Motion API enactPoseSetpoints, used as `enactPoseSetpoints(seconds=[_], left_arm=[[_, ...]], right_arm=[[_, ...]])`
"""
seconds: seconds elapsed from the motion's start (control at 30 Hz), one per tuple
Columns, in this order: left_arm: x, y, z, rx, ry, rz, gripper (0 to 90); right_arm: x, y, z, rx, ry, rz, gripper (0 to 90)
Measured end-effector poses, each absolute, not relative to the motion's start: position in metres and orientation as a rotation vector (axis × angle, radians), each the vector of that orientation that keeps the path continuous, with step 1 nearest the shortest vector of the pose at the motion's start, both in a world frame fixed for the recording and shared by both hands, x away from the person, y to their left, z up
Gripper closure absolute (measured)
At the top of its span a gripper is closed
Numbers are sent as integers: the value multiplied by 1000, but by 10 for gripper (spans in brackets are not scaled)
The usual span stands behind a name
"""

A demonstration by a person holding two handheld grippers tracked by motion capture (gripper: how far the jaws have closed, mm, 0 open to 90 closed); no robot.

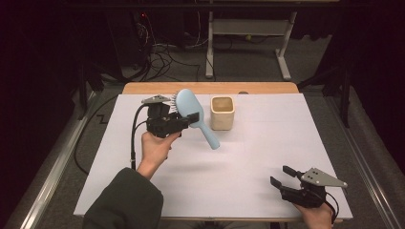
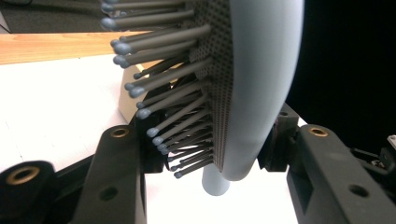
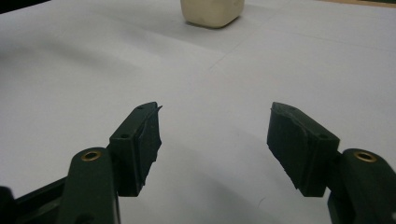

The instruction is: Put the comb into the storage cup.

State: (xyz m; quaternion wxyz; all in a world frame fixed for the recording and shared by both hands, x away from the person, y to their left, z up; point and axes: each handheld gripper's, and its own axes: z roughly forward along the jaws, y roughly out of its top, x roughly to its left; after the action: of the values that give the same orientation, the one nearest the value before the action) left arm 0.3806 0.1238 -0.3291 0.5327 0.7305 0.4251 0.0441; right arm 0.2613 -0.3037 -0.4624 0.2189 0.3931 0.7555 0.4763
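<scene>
— Grippers first, since they are nearest to us. Where are we keeping the right gripper [image 1: 279,175]?

— We are resting it low at the near right corner of the table [image 1: 267,143], well apart from everything. Its jaws are standing wide with nothing between them; in the right gripper view we are seeing bare white sheet in the gap. We judge we are parking it there so it is out of the way.

— And the left gripper [image 1: 190,119]?

— We are holding it up over the middle left of the table, jaws clamped on the brush [image 1: 193,112]. In the left gripper view one jaw is pressing among the bristles [image 2: 159,93] and the other is bearing on the smooth blue back [image 2: 261,84], low on the head, just above the neck.

— Why are we gripping it there?

— Probably because the head is giving two broad faces to squeeze. The handle [image 1: 209,136] is hanging free, slanting down and toward us, clear of the sheet.

— So the brush is in the air?

— Yes, we are carrying it above the table, tilted, bristles turned toward our left.

— What are we seeing beyond it?

— The cup [image 1: 222,113], cream, square-mouthed and upright, just beside the brush on its right, not touching as far as we can tell. We are reckoning the free handle is pointing down so that it can go in first, if the cup is where the brush belongs. Lining the handle up over the mouth is looking like the fiddly part.
</scene>
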Motion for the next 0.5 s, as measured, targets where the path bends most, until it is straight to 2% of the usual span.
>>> enactPoseSetpoints(seconds=[0.5], left_arm=[[395,111,-308,1741,1001,151,539]], right_arm=[[263,-306,-464,1113,2082,1344,356]])
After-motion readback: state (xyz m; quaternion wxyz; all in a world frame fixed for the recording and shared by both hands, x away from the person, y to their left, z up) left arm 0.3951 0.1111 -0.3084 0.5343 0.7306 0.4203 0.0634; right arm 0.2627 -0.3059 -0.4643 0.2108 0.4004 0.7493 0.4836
